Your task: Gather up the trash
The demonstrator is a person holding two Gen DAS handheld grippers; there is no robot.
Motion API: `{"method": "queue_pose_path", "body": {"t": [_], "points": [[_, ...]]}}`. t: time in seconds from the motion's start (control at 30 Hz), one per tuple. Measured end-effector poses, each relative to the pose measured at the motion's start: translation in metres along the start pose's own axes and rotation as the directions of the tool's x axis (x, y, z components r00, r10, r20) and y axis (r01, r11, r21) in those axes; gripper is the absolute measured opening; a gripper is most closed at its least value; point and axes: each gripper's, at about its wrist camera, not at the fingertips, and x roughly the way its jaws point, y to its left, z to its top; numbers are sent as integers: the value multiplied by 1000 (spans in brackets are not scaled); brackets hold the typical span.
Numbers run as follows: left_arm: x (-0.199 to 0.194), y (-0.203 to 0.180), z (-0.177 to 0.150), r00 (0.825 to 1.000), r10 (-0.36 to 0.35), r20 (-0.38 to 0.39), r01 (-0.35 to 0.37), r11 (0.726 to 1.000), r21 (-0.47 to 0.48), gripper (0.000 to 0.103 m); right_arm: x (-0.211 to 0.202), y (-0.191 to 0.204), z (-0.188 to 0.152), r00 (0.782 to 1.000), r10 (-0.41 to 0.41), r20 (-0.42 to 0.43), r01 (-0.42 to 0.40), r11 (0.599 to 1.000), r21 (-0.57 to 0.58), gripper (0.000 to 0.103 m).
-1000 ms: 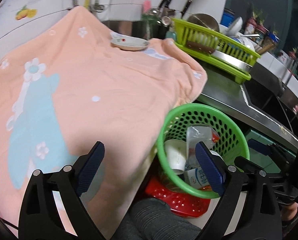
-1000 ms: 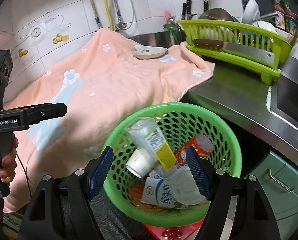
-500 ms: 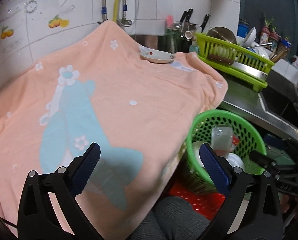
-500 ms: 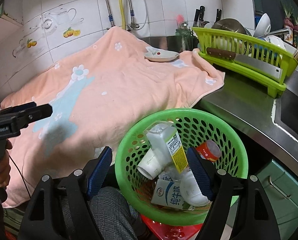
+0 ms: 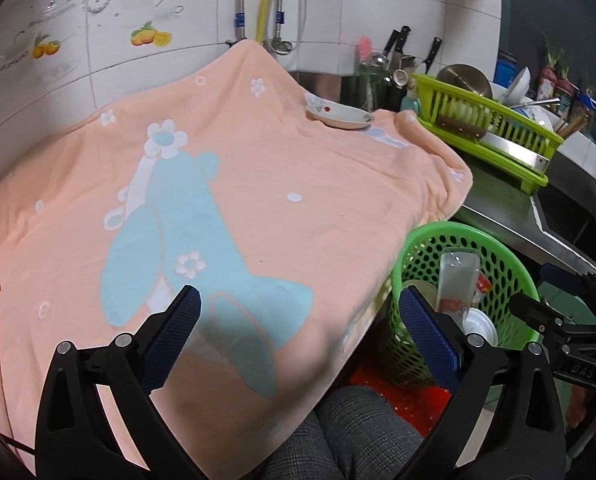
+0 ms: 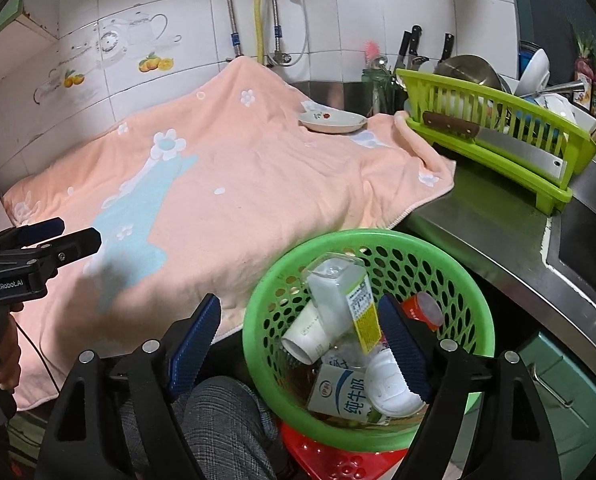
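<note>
A green mesh basket (image 6: 266,288) stands on a red stool beside the counter. It holds a clear bottle with a yellow label (image 6: 342,300), a paper cup (image 6: 304,334), a milk carton (image 6: 342,394), a red can (image 6: 422,308) and a white lid (image 6: 386,384). My right gripper (image 6: 298,312) hovers above the basket's near rim. Its jaws are opening and nothing is pressed between them. My left gripper (image 5: 298,312) stands wide open over the peach towel (image 5: 298,184), holding nothing. The basket (image 5: 510,248) lies to its right.
A small plate (image 5: 340,114) rests on the towel's far end. A lime dish rack (image 6: 498,128) with a cleaver stands on the steel counter (image 6: 478,232), with a sink at the right. A person's knee (image 6: 218,420) is below the grippers, and the red stool (image 6: 338,460) is under the basket.
The left view has swung from the basket toward the towel, and its jaws have spread a little wider. My right gripper has drawn back from the basket, its jaws widening slightly.
</note>
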Motion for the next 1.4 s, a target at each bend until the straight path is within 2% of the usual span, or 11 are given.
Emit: {"method": "queue_pose_path", "body": {"t": [0.3, 0.93, 1.4], "points": [[-10, 9, 1, 999, 27, 29, -26, 999, -25, 98, -1, 11, 4, 1000, 8, 9, -8, 1000, -18, 81], [-14, 15, -2, 999, 22, 41, -20, 998, -62, 98, -6, 17, 9, 1000, 0, 22, 1, 1000, -26, 82], [-24, 13, -4, 995, 28, 93, -21, 997, -72, 98, -11, 20, 10, 999, -3, 50, 4, 1000, -26, 86]]}}
